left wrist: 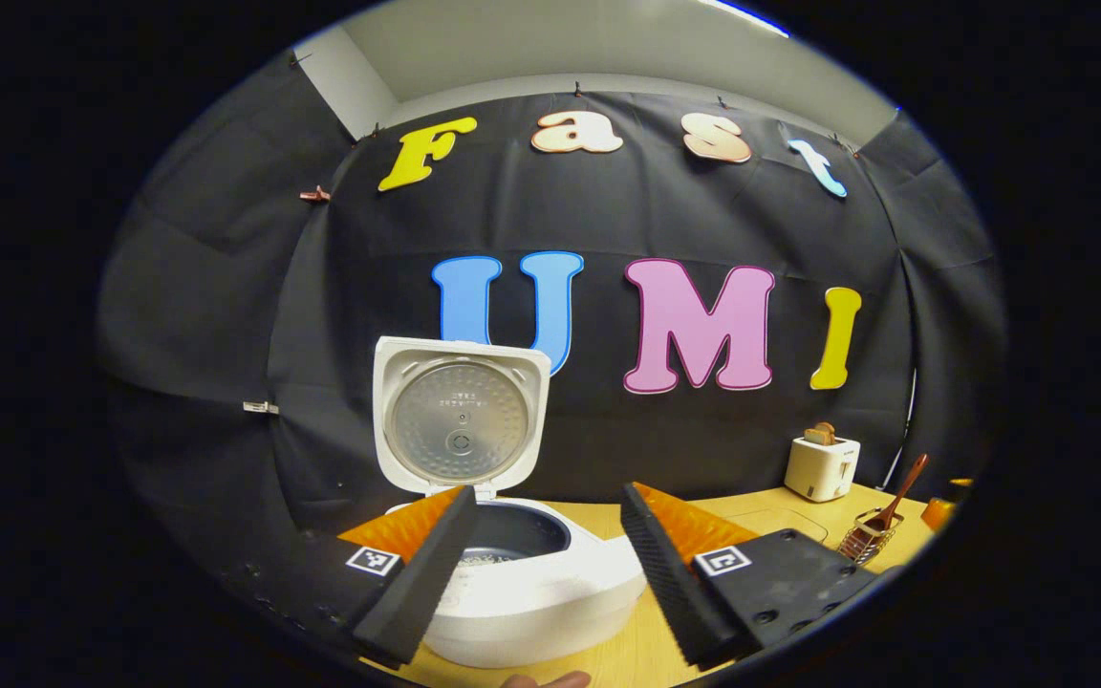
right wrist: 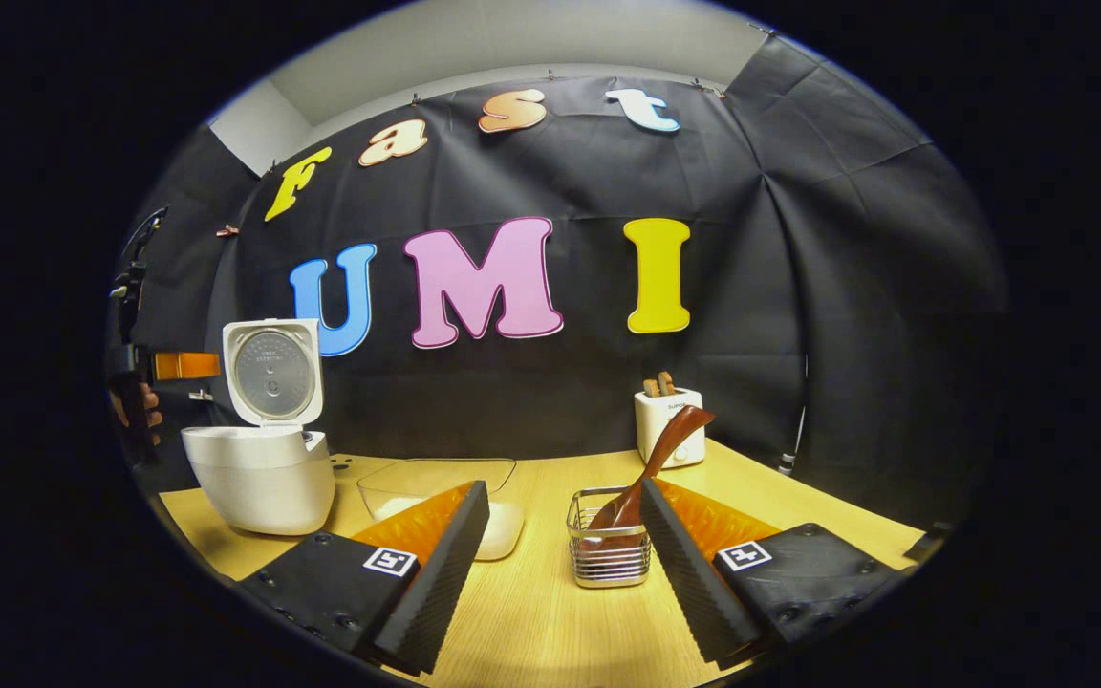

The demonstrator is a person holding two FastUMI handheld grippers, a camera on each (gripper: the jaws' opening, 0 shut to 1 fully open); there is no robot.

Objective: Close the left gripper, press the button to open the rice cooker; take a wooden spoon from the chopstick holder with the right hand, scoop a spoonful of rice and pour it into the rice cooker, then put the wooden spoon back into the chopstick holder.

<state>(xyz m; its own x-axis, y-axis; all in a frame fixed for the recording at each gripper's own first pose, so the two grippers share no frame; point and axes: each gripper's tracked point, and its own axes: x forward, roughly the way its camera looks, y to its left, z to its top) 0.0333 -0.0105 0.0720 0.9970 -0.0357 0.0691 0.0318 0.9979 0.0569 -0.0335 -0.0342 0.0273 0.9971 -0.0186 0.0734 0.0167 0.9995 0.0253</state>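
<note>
While the cooker (right wrist: 259, 468) stands lid-up at table left, the left gripper (left wrist: 543, 535) hangs over it, fingers spread, holding nothing. Rice bowl (right wrist: 436, 492) sits mid-table. Right gripper (right wrist: 565, 545), jaws apart, faces the holder (right wrist: 610, 549); spoon (right wrist: 651, 463) stands inside, leaning.

Bare tabletop (right wrist: 541, 612) between the right gripper (right wrist: 560, 564) fingers, chopstick holder (right wrist: 611, 554) just ahead, glass rice bowl (right wrist: 436, 483) ahead-left, rice cooker (right wrist: 259, 478) apparently farther left.
</note>
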